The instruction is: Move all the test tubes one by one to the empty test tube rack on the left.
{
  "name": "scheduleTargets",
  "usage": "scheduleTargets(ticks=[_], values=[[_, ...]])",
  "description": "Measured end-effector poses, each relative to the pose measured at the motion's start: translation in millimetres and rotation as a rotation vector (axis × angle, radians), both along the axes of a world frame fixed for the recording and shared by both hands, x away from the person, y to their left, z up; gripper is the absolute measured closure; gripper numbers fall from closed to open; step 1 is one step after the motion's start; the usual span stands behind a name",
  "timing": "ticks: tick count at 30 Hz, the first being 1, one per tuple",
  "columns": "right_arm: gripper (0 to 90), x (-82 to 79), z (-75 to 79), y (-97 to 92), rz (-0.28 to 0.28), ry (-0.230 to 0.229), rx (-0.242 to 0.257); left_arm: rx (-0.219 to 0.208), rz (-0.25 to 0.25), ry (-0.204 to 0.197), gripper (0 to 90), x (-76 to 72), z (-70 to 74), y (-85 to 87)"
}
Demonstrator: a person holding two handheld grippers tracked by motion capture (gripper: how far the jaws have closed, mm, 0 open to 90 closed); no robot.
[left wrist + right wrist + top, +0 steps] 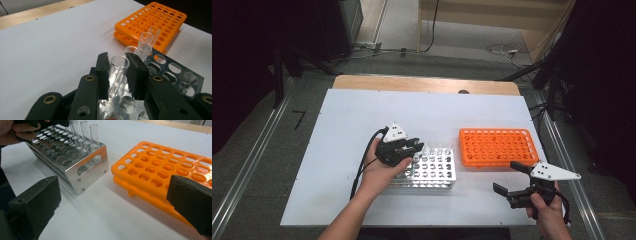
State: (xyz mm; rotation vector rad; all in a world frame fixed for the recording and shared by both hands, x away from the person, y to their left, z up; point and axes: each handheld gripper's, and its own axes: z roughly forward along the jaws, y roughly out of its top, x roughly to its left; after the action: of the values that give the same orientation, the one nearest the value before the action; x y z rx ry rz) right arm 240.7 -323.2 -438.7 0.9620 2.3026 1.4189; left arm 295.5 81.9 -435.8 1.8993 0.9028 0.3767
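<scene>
A metal tube rack stands at the table's middle, and an orange plastic rack lies to its right. My left gripper reaches over the metal rack's far left corner. In the left gripper view its pads press on a clear glass tube that stands in a hole of the metal rack. Several more glass tubes stand in the row behind it. My right gripper hovers near the front right of the table with its jaws wide open and nothing between them.
A white board covers the wooden table. In the right gripper view the metal rack and the orange rack sit side by side with a narrow gap. Cables lie on the floor beyond the table.
</scene>
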Motion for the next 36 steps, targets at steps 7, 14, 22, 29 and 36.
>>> scheduleTargets(ticks=[7,14,22,29,36], values=[[0.0,-0.4,0.2,0.9,0.006,-0.002,-0.001,-0.012,0.01,-0.003,62.6,-0.5,1.6,1.3],[0.0,-0.4,0.0,1.4,0.005,0.0,-0.001,-0.036,-0.005,-0.015,46.8,-3.3,4.7,3.7],[0.0,0.3,-0.4,0.6,0.003,-0.002,0.0,-0.109,-0.022,-0.018,7.7,-7.6,9.7,7.6],[0.0,1.0,-1.3,1.3,0.004,-0.004,-0.005,-0.141,-0.053,-0.039,0.0,-18.7,15.4,15.3],[0.0,1.2,-2.1,2.2,0.005,-0.003,-0.006,-0.167,-0.03,-0.07,0.0,-31.9,19.8,30.9]])
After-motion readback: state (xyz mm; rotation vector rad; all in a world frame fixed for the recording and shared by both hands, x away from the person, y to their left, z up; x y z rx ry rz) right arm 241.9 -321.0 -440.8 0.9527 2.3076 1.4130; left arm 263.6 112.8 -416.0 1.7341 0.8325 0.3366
